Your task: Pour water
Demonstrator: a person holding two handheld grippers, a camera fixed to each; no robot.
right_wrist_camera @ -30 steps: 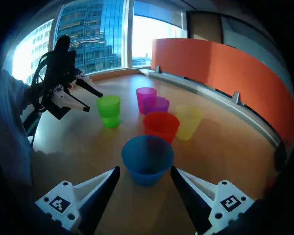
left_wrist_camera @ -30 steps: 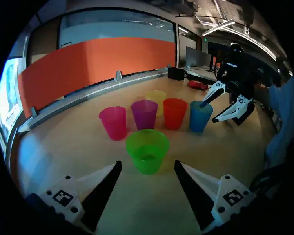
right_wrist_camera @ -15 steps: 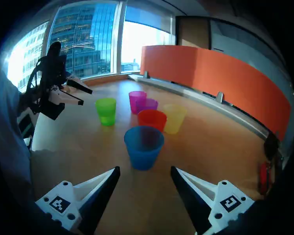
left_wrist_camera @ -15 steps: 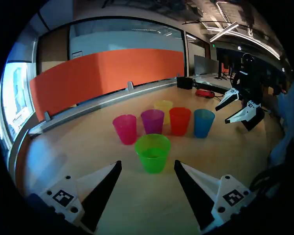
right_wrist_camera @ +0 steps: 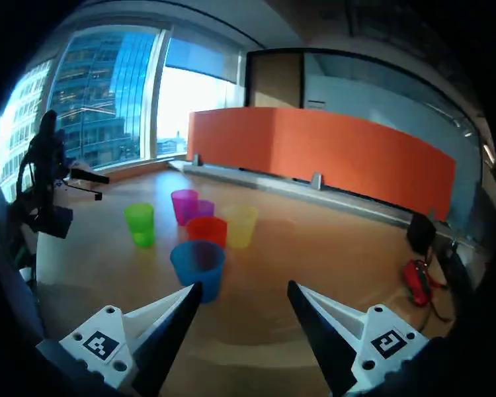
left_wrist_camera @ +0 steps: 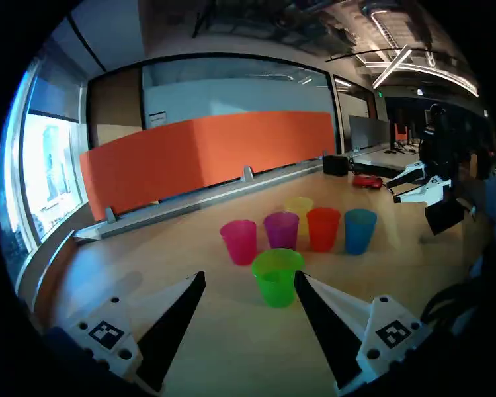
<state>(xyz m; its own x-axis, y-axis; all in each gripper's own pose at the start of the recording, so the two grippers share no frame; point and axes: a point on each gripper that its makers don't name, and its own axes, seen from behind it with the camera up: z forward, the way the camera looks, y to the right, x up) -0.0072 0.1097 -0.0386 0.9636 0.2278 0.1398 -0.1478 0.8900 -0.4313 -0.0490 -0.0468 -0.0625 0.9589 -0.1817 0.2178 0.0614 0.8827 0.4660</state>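
Note:
Several plastic cups stand grouped on a wooden table. In the left gripper view the green cup is nearest, just ahead of my open left gripper; behind it stand the pink cup, purple cup, yellow cup, red cup and blue cup. My right gripper hangs open at the far right, clear of the cups. In the right gripper view the blue cup is closest to my open right gripper, with the red cup, yellow cup and green cup beyond. The left gripper is at the far left.
An orange partition runs along the table's far edge. A red object and a black box lie on the table to the right in the right gripper view. Tall windows stand behind the left gripper.
Both grippers have drawn back and up from the cups, which now look smaller and farther off. The cups have not moved. Both grippers stay open.

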